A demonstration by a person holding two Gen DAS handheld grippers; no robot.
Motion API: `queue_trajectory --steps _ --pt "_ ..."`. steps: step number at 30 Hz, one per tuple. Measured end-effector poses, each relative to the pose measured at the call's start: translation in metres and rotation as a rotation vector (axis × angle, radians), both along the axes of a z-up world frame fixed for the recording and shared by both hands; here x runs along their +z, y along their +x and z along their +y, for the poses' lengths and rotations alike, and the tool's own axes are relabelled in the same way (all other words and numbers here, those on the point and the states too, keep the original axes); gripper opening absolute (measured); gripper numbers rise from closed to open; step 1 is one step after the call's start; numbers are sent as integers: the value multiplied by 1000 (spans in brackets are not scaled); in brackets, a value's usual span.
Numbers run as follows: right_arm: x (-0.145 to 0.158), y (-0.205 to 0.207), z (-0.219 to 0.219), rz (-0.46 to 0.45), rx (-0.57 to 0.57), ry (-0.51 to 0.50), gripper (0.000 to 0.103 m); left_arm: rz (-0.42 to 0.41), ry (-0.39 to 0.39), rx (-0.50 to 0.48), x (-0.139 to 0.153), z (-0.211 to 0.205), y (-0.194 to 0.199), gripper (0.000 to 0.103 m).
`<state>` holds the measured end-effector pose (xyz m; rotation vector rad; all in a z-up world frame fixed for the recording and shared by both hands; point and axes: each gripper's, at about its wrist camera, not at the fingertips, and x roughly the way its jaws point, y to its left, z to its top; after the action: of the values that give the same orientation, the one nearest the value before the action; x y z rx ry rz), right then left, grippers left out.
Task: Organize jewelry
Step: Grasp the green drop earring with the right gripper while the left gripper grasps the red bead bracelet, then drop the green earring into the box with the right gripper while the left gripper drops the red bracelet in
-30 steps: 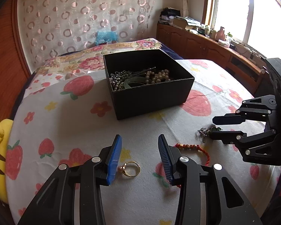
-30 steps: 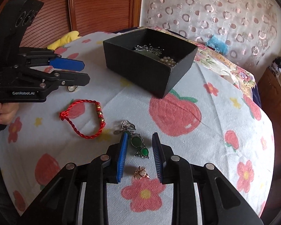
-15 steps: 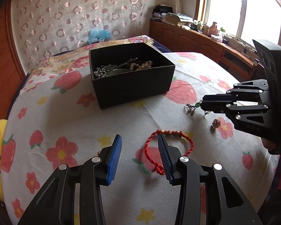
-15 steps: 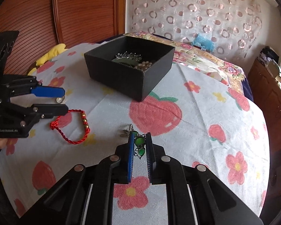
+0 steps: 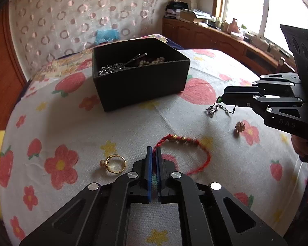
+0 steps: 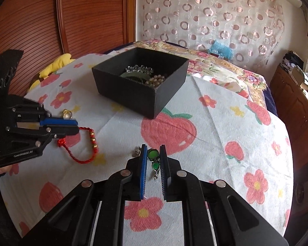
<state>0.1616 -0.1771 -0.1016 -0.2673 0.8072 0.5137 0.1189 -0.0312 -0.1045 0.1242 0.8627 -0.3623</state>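
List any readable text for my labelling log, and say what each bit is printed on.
"DAS": on the right gripper body, seen from the left wrist view.
Small white print on the left gripper body, seen from the right wrist view: too blurred to read.
Nothing else carries text.

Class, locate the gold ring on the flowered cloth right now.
In the left wrist view the gold ring lies on the cloth just left of the left hand-held gripper, near the red bracelet, in front of the black box.

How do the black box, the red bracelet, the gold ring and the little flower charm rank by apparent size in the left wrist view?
1. black box
2. red bracelet
3. gold ring
4. flower charm, though it lies farther from the camera than the ring, so that last ranking is unsure.
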Motion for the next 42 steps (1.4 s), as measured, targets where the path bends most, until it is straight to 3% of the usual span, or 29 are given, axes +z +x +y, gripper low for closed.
queue_trajectory --steps 25,42 --pt "109 62 18 -213 25 100 13 -192 -27 127 73 39 43 2" --pt "73 86 48 -110 61 101 14 -289 -65 121 114 31 79 2"
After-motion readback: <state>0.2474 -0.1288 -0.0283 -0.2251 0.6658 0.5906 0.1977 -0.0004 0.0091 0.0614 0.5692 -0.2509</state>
